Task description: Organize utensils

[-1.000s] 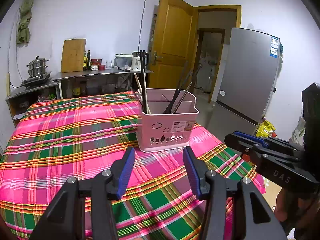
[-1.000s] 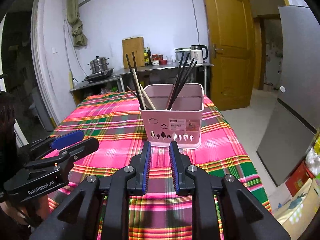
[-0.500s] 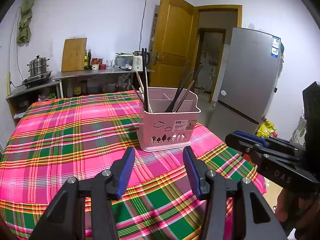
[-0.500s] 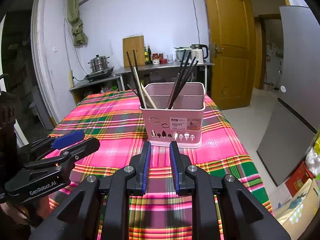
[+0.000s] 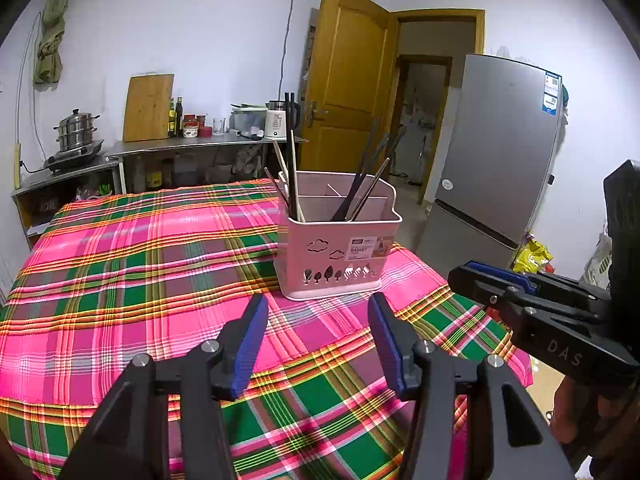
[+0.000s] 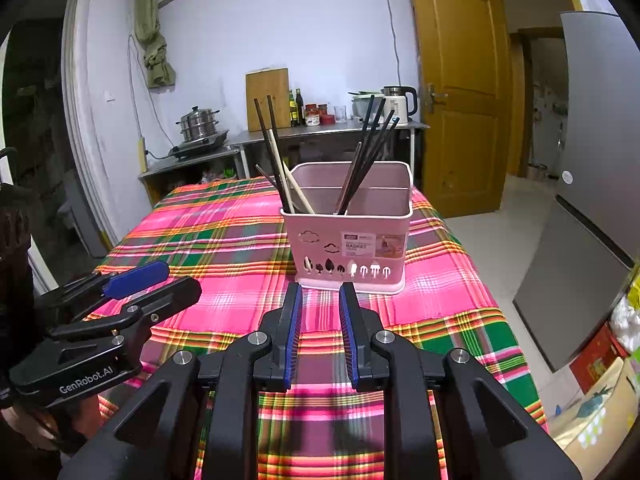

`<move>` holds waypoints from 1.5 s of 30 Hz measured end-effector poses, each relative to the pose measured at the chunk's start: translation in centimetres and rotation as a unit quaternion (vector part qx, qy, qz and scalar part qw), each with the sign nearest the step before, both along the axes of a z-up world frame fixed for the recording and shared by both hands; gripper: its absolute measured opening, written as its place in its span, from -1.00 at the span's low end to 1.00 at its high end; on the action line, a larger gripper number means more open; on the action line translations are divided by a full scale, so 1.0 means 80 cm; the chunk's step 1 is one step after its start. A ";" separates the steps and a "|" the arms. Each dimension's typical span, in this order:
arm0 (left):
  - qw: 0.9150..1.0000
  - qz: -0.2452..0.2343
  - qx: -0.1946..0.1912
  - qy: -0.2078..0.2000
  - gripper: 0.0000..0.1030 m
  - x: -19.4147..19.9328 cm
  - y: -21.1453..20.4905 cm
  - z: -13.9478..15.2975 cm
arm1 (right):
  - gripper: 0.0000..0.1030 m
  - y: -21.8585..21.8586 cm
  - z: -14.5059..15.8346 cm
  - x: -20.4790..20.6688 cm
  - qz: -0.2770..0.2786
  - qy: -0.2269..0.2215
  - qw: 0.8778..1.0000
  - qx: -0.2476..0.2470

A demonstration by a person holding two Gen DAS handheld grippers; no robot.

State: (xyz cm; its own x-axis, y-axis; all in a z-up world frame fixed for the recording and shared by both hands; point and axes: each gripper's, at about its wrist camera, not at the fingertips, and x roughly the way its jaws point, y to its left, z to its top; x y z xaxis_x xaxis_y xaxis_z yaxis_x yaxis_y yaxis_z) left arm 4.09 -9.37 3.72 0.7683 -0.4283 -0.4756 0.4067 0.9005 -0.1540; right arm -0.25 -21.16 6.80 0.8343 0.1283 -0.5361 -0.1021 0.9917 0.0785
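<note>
Nothing on the worktop (image 5: 120, 280) has shifted since a second ago; only the left claw (image 5: 316, 344) is opening a little, with nothing between its blue pads. Beside it, the right claw (image 6: 319, 336) stands narrowly parted, also empty. One pink utensil basket (image 6: 352, 248) sits on the plaid cloth just beyond both claws. Its chopsticks (image 6: 360, 168) stand in two bunches, overlapping too much to count; their lower ends are hidden inside.
</note>
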 end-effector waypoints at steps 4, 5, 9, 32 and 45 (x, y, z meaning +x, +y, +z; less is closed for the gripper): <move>1.000 0.001 -0.001 0.000 0.09 -0.001 0.001 0.000 | -0.62 0.000 -0.001 0.000 0.000 0.001 1.000 0.000; 1.000 0.000 -0.001 0.000 0.09 -0.001 0.000 -0.001 | -0.62 0.000 -0.001 -0.001 0.000 0.000 1.000 -0.001; 1.000 -0.001 0.000 0.001 0.10 -0.001 0.000 -0.001 | -0.62 0.000 -0.003 -0.001 0.000 0.003 1.000 0.000; 1.000 -0.004 0.003 0.003 0.12 -0.002 -0.002 -0.003 | -0.62 0.000 -0.010 0.000 -0.002 0.009 1.000 0.000; 1.000 -0.001 0.009 0.006 0.12 -0.002 -0.004 -0.007 | -0.62 0.001 -0.012 0.002 -0.002 0.012 1.000 0.001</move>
State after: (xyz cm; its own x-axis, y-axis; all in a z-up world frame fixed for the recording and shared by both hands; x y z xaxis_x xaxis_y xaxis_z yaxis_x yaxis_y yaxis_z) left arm 3.92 -9.67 3.18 0.7617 -0.4206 -0.4928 0.4067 0.9025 -0.1417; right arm -0.10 -21.09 5.80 0.8213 0.1259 -0.5564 -0.0956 0.9919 0.0833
